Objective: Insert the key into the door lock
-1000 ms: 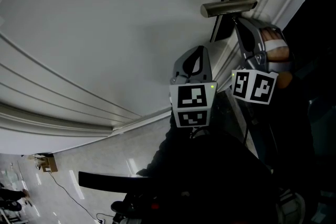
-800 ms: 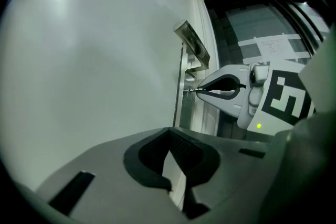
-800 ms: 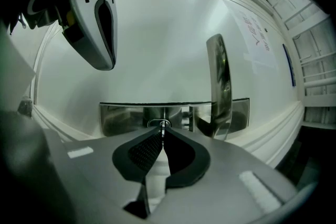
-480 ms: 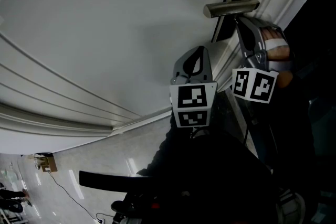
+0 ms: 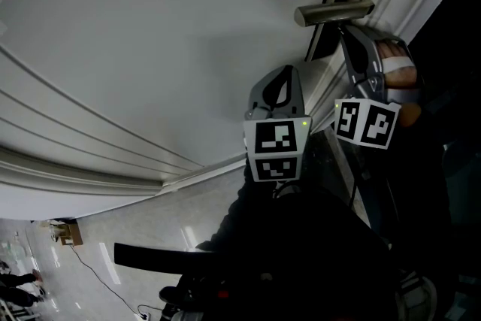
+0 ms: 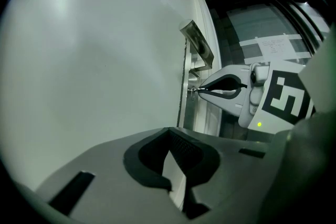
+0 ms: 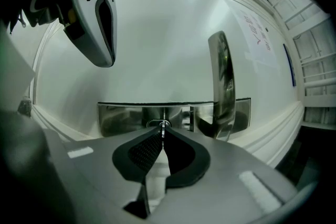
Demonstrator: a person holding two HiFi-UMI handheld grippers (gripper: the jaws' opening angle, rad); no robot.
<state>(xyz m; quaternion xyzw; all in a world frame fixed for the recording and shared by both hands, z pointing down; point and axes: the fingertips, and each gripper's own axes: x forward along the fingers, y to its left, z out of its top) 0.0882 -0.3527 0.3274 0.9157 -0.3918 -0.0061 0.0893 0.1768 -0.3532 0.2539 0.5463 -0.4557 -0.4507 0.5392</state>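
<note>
Pinched shut on the key point(image 7: 163, 128), low at centre of the right gripper view: the right gripper point(image 7: 163, 136), pads pressed together with only a thin bright sliver of metal showing past the tips.

Straight ahead of those tips, touching or nearly touching: the keyhole point(image 7: 159, 123), a small round cylinder set in the steel lock plate point(image 7: 126, 115) across the middle of the frame. Key's long axis in line with the jaws and pointed square into the plate. Cannot tell how far in; probably only at the mouth, so likely a straight push along that same line, with little room for tilt.

Right of the keyhole, standing up through the frame: the lever handle point(image 7: 223, 81), close beside the jaws but not touching them. Behind it all, the pale door point(image 7: 173, 34).

Upper left of that same view: the left gripper point(image 7: 100, 23), well apart from the lock, off the door leaf. Closed too, tips meeting on nothing in its own view. Plainly the farther of the two; the right one alone at the lock.

Counted: one key, one keyhole, one lock plate, one handle, one door, two grippers.
</note>
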